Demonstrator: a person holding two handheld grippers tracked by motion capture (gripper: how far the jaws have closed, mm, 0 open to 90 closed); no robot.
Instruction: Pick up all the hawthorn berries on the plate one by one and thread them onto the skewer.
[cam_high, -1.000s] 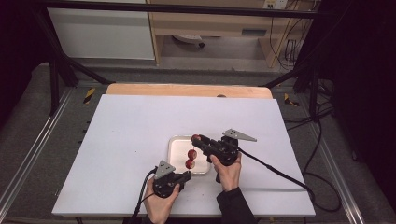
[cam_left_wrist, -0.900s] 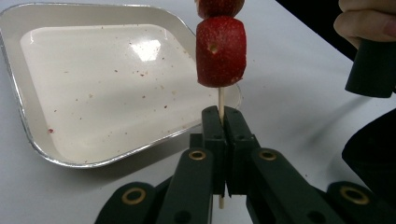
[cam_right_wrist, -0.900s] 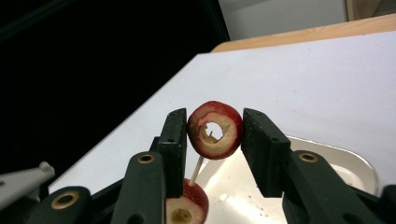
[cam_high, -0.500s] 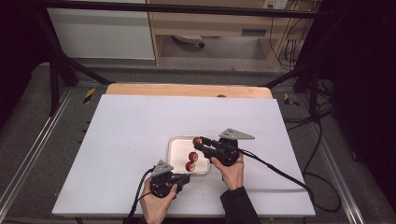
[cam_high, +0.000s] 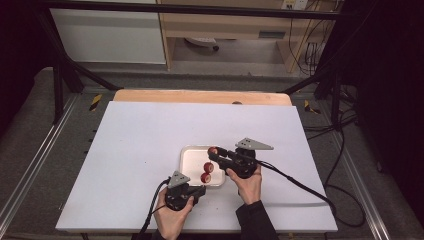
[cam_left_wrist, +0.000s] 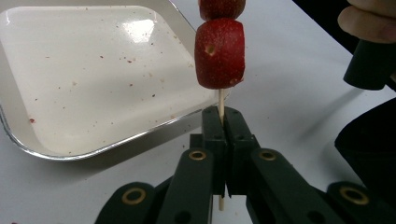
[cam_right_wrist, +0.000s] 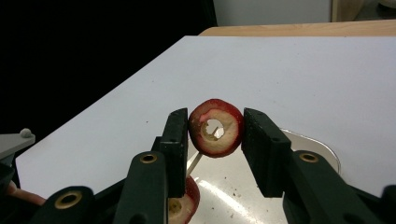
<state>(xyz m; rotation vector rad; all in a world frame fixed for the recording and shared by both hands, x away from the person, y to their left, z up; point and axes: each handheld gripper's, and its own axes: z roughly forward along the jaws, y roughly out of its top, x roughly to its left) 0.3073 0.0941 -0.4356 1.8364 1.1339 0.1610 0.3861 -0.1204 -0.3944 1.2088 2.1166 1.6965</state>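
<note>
Left gripper (cam_left_wrist: 223, 122) clamped on the bare lower end of a thin wooden skewer (cam_left_wrist: 220, 100), jaws pressed together with the stick between them. Skewer stands roughly upright in the left gripper view, carrying two red fruit pieces: one cored chunk (cam_left_wrist: 219, 53) just above the jaws, a second (cam_left_wrist: 222, 8) stacked on it. Holding low on the stick leaves the upper end free for loading, likely the reason for that grip.

Right gripper (cam_right_wrist: 212, 133) grasps a third cored fruit ring (cam_right_wrist: 215, 127) by its sides, jaws on the red skin, hole facing the camera. In the right gripper view the skewer tip (cam_right_wrist: 194, 163) shows just below and behind the ring, so the hole seems to be getting lined up with the point; cannot tell whether the tip has entered.

High view: both grippers work over the near right part of a shallow metal tray (cam_high: 192, 160) on the white table (cam_high: 140, 140), probably so juice and crumbs fall into it. Tray floor is speckled with red bits.

Judgement: threading the third piece is in hand, not yet seated.
</note>
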